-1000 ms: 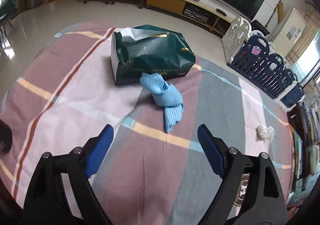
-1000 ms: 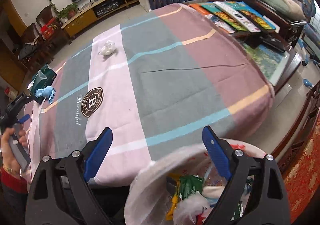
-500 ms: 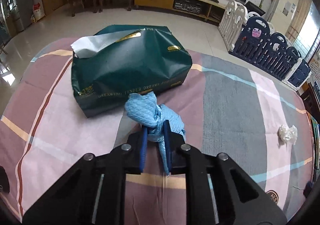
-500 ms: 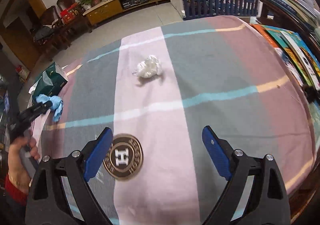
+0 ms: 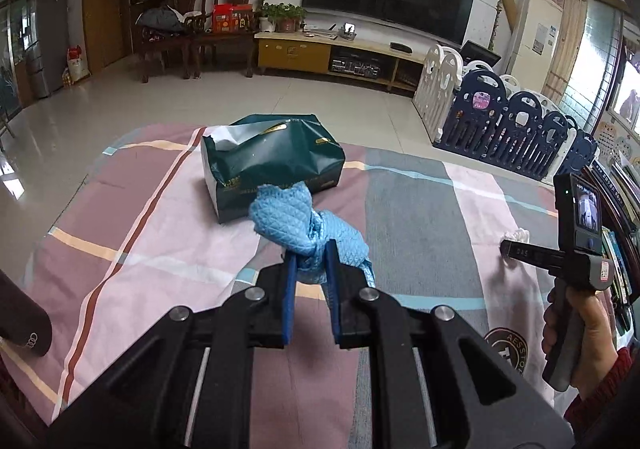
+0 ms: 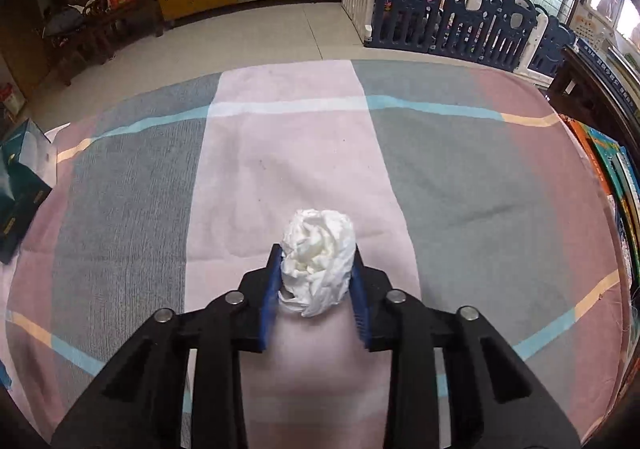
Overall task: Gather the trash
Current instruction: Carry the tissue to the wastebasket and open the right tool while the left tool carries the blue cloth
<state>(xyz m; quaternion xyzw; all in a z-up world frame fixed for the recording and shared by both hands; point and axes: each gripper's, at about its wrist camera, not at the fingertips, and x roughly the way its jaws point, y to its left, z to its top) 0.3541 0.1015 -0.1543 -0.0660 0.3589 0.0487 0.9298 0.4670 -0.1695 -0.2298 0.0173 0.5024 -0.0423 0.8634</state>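
In the left wrist view my left gripper [image 5: 310, 257] is shut on a crumpled blue cloth [image 5: 288, 213], held a little above the striped tablecloth [image 5: 160, 229]. My right gripper [image 6: 316, 269] has its jaws closing around a white crumpled tissue wad [image 6: 320, 237]. Both blue pads touch the wad's sides. The left wrist view also catches the right gripper [image 5: 508, 247] at the far right, held by a hand in a red sleeve, with the wad [image 5: 519, 235] at its tip.
A dark green tissue box [image 5: 272, 165] lies behind the blue cloth, also seen as the green box [image 6: 20, 177] at the left edge. Books [image 6: 612, 169] line the table's right side. A dark rounded object [image 5: 20, 317] sits at the left. A playpen fence [image 5: 512, 129] stands beyond.
My left gripper shut on the blue cloth and raised it slightly. My right gripper swung from the trash bag across the table to the white wad and closed around it.
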